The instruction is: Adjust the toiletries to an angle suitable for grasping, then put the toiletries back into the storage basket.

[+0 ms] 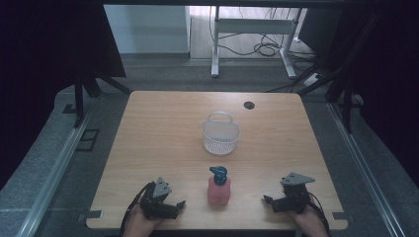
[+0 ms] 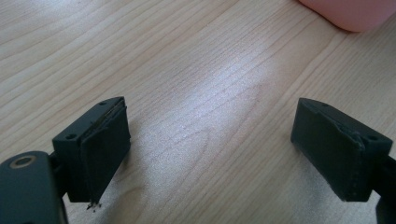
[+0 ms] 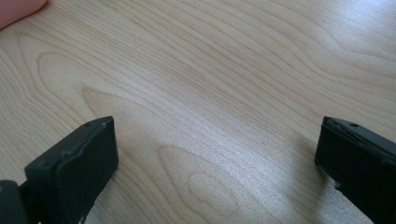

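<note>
Two hand-held grippers rest low at the near edge of the desk (image 1: 163,113), each held from below by a hand. Left hand-held gripper (image 1: 179,204): jaws spread wide, nothing between them but bare wood grain. Right hand-held gripper (image 1: 267,200): jaws likewise wide apart, empty. Pink bottle (image 1: 219,189) with blue pump top stands upright between the two grippers, apart from both; its pink base edges into the corner of each gripper view. White mesh basket (image 1: 221,133) sits beyond the bottle, farther from both grippers, handle up.
</note>
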Demonstrator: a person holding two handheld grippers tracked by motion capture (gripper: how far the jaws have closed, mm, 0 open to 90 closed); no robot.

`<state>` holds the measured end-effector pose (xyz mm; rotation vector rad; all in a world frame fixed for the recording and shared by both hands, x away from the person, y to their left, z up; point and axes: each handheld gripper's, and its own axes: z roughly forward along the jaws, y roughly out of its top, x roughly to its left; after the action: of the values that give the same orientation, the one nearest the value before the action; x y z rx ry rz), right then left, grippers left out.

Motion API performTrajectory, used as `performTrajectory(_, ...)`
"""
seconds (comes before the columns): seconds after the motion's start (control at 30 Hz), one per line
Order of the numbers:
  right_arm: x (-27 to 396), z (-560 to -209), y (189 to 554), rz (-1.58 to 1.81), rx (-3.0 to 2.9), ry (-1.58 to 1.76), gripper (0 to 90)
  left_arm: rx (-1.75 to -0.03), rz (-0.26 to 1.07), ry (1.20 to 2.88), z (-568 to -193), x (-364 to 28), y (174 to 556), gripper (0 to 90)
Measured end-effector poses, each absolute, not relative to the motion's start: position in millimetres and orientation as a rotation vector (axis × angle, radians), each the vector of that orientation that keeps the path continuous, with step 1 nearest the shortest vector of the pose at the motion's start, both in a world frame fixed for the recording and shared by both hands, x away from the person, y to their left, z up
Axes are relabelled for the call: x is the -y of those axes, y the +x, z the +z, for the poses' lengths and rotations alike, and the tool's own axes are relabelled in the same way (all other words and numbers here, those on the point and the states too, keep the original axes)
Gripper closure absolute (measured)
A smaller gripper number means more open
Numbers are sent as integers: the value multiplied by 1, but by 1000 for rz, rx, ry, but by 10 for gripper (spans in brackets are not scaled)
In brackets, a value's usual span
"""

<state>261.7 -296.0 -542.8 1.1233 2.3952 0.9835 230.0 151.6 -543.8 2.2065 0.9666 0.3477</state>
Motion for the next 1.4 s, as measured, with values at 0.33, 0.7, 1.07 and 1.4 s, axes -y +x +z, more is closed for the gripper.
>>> performTrajectory(0.33,296,-543,262,985,-2397,1121,0,-961,345,2208,-544,-152,230,113)
performTrajectory(0.7,296,-542,261,978,-2400,1124,0,-958,344,2209,-544,-152,231,113)
performTrajectory(1.07,296,-541,260,964,-2420,1116,0,-958,344,2209,-544,-152,231,113)
performTrajectory(1.4,294,-534,256,991,-2410,1081,0,-957,344,2210,-544,-152,231,113)
